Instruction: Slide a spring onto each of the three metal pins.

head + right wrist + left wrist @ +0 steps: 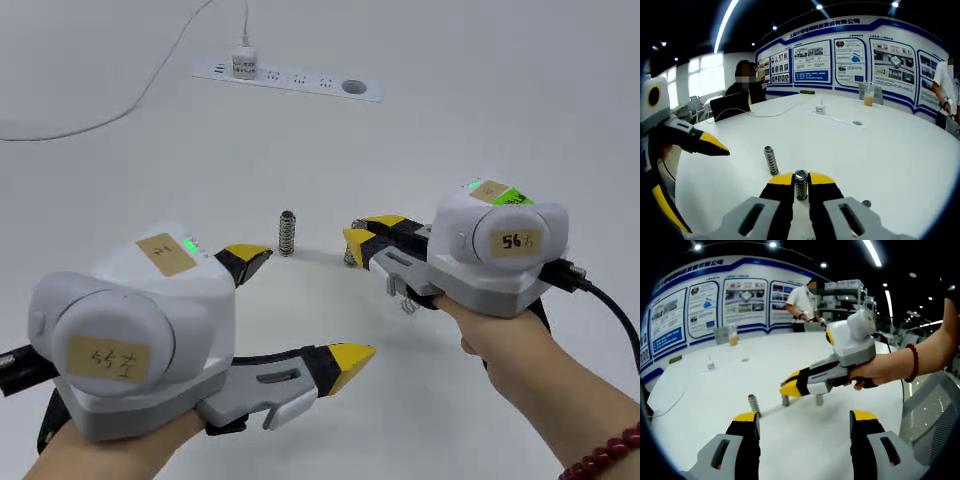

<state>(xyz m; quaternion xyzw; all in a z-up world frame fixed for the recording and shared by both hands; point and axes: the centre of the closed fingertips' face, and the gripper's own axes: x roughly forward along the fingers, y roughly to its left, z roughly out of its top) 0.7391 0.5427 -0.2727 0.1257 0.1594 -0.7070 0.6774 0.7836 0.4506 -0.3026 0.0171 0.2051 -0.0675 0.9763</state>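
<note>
A spring-wrapped pin (287, 232) stands upright on the white table (400, 140). Just right of it, my right gripper (355, 240) is shut on a second upright spring (801, 185), held between its yellow tips (782, 181). The free spring-wrapped pin (771, 160) stands just beyond and to the left of them. My left gripper (300, 310) hovers open at the near left with nothing between its fingers. In the left gripper view, the left gripper (805, 420) faces the first pin (754, 404), the right gripper (788, 387) and a third pin (819, 400) under it.
A white power strip (288, 77) with a plugged-in charger and cable lies at the far side of the table. A small round part (866, 203) lies on the table right of my right jaws. People sit and stand across the room.
</note>
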